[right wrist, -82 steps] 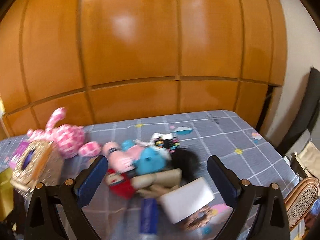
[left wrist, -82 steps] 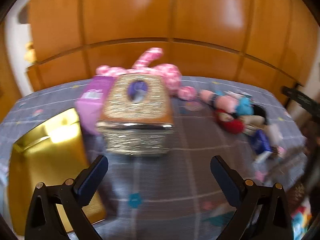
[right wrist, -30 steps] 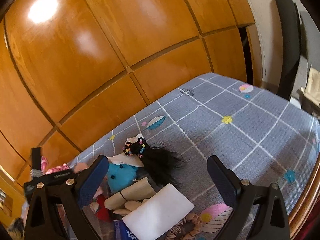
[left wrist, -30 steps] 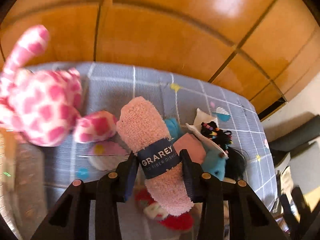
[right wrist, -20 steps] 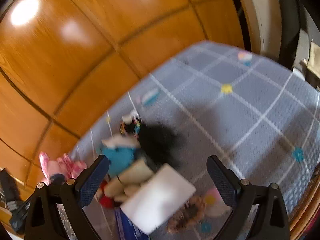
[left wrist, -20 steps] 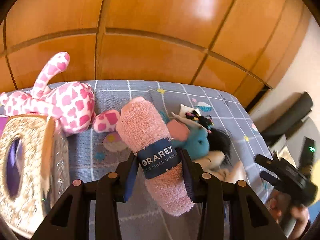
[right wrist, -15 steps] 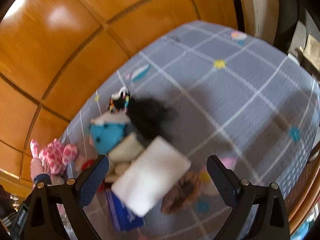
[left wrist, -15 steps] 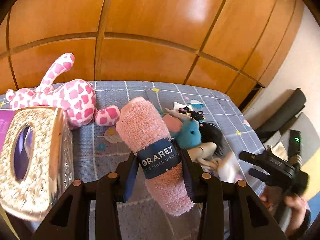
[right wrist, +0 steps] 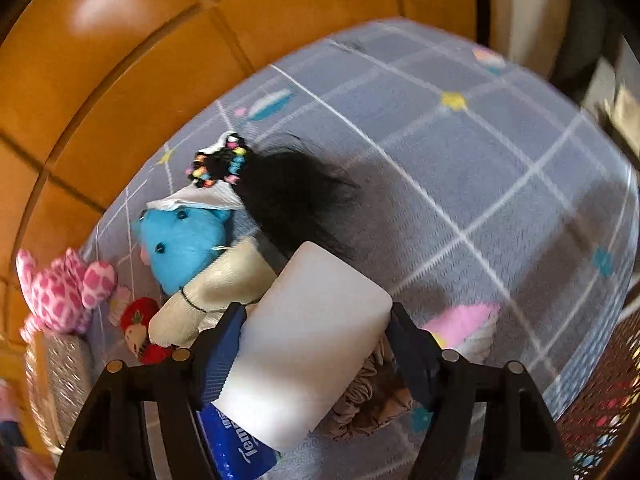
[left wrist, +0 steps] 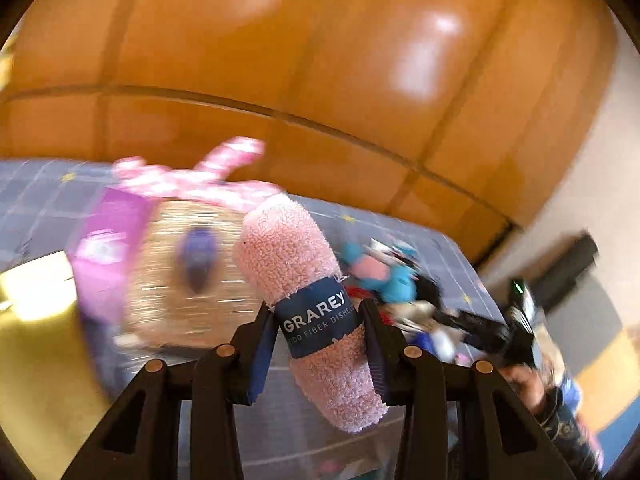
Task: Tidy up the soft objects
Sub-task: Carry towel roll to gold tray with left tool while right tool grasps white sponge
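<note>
In the left wrist view the left gripper [left wrist: 318, 344] sits at the lower centre of the frame, its jaws clamped on a rolled pink dishcloth [left wrist: 308, 300] with a dark blue paper band printed GRAREY; the roll stands tilted, its top leaning toward the upper left, and it is lifted clear of the grey checked tablecloth [left wrist: 404, 232]; behind it, blurred, a glittery gold tissue box [left wrist: 188, 280] fills the left middle, a purple packet [left wrist: 108, 252] lies against its left side, a pink spotted plush [left wrist: 192, 178] lies behind it, and a yellow-gold box [left wrist: 36, 344] takes the lower left; a heap of small toys shows at the right middle, too blurred to sort out; the person's hand [left wrist: 528, 384] with the other tool is at the lower right.

In the right wrist view the right gripper [right wrist: 314, 344] is at the lower centre, its jaws closing around a white sponge block [right wrist: 308, 344]; the block lies between the pads and both pads appear to touch its sides; it rests over a blue tissue pack [right wrist: 236, 448] and a brown scrunchie [right wrist: 372, 396]; up and left of it lie a cream plush roll [right wrist: 216, 296], a blue plush toy [right wrist: 184, 240], a black hairpiece [right wrist: 292, 200] with coloured beads, and a small red doll [right wrist: 140, 332]; the pink spotted plush [right wrist: 60, 288] is at the far left edge.
</note>
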A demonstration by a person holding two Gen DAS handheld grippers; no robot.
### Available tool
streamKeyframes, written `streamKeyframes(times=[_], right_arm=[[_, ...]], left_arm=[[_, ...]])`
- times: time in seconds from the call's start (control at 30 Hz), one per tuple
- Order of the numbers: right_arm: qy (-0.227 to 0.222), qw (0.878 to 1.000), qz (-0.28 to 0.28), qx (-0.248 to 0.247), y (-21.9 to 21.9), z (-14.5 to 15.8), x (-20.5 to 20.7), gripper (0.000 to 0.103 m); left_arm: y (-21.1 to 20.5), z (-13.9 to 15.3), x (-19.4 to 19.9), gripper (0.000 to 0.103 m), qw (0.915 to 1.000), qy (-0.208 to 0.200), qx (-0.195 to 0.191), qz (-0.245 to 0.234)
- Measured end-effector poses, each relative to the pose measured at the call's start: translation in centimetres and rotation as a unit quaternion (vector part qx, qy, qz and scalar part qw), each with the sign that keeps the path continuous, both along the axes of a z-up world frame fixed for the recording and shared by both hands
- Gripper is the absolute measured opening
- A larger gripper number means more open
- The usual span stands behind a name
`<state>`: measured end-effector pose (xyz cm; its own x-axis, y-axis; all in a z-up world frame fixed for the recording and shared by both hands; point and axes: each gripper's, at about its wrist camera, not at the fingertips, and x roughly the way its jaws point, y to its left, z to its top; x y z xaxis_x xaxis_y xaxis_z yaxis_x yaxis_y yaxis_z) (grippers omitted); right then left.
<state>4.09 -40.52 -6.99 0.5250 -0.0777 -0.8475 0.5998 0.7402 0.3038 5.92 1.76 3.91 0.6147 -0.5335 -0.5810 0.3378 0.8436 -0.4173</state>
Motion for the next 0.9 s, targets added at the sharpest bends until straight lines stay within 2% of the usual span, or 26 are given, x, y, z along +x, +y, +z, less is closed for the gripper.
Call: streamKeyframes(times=[0.07,0.2,0.37,0.47,0.6,0.73,0.77,0.8,0.87,0.9], right_arm=[[-0.007,1.0,0.011,-0.019,0.6,0.2,0.0,0.069],[-0.021,0.999,0.031,-0.025,1.3,0.4,0.0,0.07],[-0.038,0.998,0.028,-0.05,1.8,1.2,0.0,0.07],[-0.044,0.997,0.028,-0.065,2.0,1.7,-0.3,0.07],[-0.051,0.994,0.038,-0.09,2.6,2.2,-0.2,0.07],[-0.052,0.989,0.055,-0.129,3.6,2.8,0.0,0.07],[-0.051,0.988,0.057,-0.136,3.9,2.9,0.0,0.07],[-0.05,0.987,0.06,-0.141,4.0,2.9,0.1,0.07],[-0.052,0.985,0.065,-0.152,4.4,3.1,0.1,0.07],[-0.054,0.984,0.066,-0.155,4.4,3.2,0.1,0.07]], left_arm=[[4.2,-0.3,-0.1,0.041,0.9981,0.013,-0.006,0.06],[11.4,-1.6,-0.5,0.041,0.9857,0.03,0.003,0.166],[16.8,-5.3,-0.3,0.041,0.9679,0.084,0.003,0.237],[17.9,-7.8,1.3,0.041,0.9619,0.119,0.018,0.245],[17.1,-9.8,4.1,0.043,0.9632,0.139,0.062,0.221],[16.6,-11.4,6.3,0.044,0.9625,0.153,0.081,0.209],[16.6,-11.4,6.5,0.048,0.9622,0.155,0.079,0.209],[16.8,-11.5,6.8,0.059,0.9621,0.156,0.074,0.211],[16.9,-11.2,7.4,0.072,0.9607,0.151,0.067,0.223],[17.1,-10.8,7.1,0.073,0.9608,0.142,0.061,0.23]])
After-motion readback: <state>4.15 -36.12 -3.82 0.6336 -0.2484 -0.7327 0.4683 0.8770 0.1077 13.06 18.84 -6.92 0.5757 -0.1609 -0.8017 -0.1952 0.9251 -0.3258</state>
